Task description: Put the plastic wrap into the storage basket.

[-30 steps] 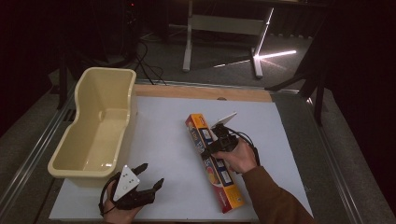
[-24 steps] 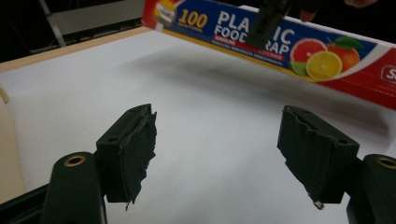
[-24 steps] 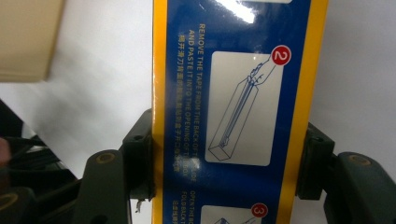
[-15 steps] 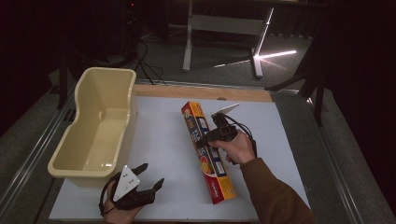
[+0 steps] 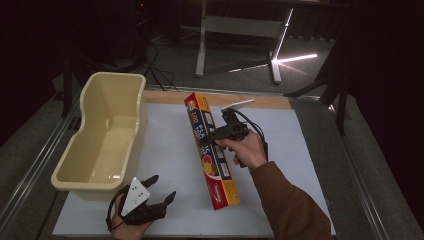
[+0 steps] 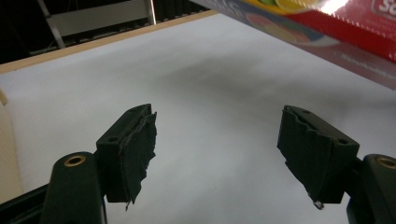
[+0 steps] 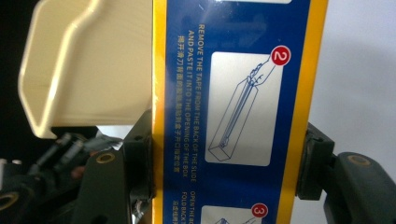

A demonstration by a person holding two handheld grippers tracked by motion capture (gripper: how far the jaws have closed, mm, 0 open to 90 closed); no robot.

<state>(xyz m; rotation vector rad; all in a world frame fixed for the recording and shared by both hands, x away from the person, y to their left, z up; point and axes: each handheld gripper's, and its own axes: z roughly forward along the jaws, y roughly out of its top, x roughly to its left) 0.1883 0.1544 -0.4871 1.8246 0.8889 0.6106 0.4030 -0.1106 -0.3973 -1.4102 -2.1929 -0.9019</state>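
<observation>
Your right tool (image 5: 216,135) clamped mid-length on wrap box (image 5: 210,150), balanced for lift toward tub (image 5: 102,135); left tool (image 5: 161,192) apart, idle.

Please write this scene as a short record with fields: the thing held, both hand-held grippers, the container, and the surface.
held thing: long food-wrap box, lifted off the table, tilted
right hand-held gripper: shut on the box across its width
left hand-held gripper: open, holds nothing, near the front table edge
container: cream plastic tub, at the left, nothing visible inside
surface: white table top
</observation>
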